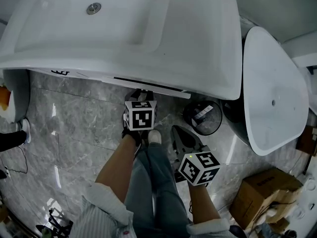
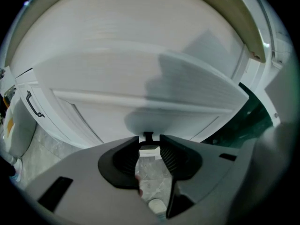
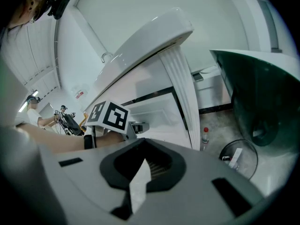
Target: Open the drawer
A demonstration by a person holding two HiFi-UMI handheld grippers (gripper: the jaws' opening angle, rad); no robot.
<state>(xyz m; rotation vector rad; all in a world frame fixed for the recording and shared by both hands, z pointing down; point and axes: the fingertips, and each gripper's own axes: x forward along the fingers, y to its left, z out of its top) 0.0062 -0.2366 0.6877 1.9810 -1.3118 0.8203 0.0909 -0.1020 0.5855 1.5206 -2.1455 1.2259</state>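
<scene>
Left gripper view: fingers (image 2: pixel 171 157) grip handle (image 2: pixel 148 136), drawer's (image 2: pixel 108 118) btm edge.

I count: two grippers in my hands, left (image 2: pixel 149 143) and right (image 3: pixel 143 156); one washbasin (image 1: pixel 124 29); one drawer handle (image 2: pixel 148 137); one white tub (image 1: pixel 272 83); one round black bin (image 1: pixel 190 114); one cardboard box (image 1: pixel 262 190); one red-capped bottle (image 3: pixel 205 137).

Marble floor (image 1: pixel 74 128) w/ bin (image 1: pixel 203 117), box (image 1: pixel 262 192)
</scene>
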